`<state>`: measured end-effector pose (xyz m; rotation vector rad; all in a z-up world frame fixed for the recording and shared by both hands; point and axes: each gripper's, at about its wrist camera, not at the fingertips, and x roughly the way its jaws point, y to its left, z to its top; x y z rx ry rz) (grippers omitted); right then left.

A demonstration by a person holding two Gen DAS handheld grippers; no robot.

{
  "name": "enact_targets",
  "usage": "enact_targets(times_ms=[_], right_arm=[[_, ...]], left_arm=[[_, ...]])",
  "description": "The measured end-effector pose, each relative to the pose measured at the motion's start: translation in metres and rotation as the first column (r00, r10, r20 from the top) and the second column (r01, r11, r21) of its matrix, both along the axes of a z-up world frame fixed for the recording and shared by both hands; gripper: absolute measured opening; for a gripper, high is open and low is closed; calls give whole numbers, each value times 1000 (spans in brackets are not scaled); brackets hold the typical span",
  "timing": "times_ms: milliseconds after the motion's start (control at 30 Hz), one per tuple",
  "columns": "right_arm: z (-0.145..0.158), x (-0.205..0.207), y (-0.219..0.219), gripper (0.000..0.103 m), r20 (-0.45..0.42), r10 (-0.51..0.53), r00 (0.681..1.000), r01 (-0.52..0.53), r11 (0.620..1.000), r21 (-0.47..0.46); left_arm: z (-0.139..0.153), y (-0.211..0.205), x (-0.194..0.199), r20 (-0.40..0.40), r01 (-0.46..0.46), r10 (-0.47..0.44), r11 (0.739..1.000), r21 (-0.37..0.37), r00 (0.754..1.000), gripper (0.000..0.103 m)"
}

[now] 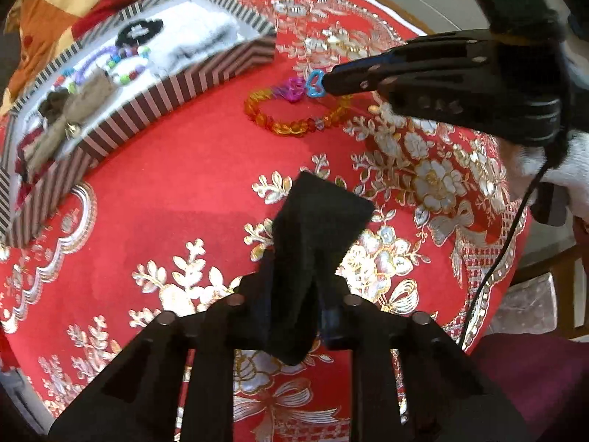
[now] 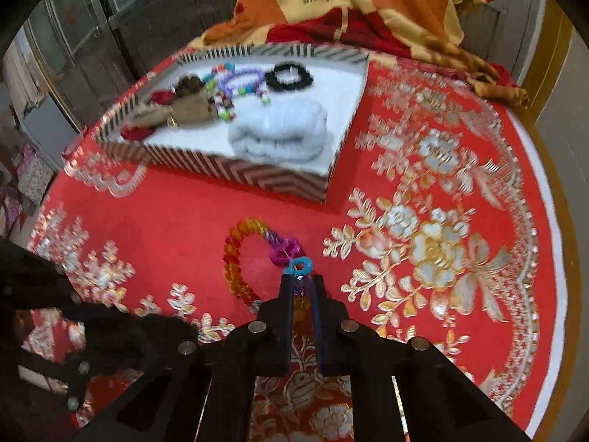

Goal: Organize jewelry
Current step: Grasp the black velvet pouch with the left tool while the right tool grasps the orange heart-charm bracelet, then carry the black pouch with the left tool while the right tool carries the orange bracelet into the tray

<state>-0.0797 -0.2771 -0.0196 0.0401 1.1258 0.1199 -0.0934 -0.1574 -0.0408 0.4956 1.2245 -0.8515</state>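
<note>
An orange bead bracelet (image 1: 291, 123) with pink and blue heart charms lies on the red embroidered cloth; it also shows in the right wrist view (image 2: 235, 258). My right gripper (image 2: 302, 280) is shut on the bracelet at its blue charm (image 2: 299, 267), and is seen from the side in the left wrist view (image 1: 327, 83). My left gripper (image 1: 324, 199) is shut and empty, low over the cloth, nearer than the bracelet. A striped box (image 1: 154, 95) at the left holds several bead bracelets (image 1: 121, 62), a black scrunchie (image 1: 138, 31) and brown pouches.
The box (image 2: 257, 176) also holds a folded white cloth (image 2: 283, 132) and red items. A patterned orange blanket (image 2: 368, 0) lies behind the table. The table's round edge (image 2: 545, 199) runs on the right. A cable (image 1: 508, 243) hangs from the right gripper.
</note>
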Motion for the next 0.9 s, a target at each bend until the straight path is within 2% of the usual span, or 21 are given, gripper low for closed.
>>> enact_targets(times_ms=[367, 500, 900], right_arm=[[68, -1, 1, 8, 122, 5, 993, -6, 1000, 7], [84, 2, 0, 8, 147, 14, 989, -12, 1000, -10], [118, 25, 4, 8, 203, 50, 978, -45, 999, -29]], left_arm=[[45, 21, 21, -17, -102, 100, 987, -128, 995, 14], [62, 28, 31, 11, -138, 142, 978, -159, 990, 14], [97, 44, 71, 108, -241, 262, 955, -173, 959, 14]])
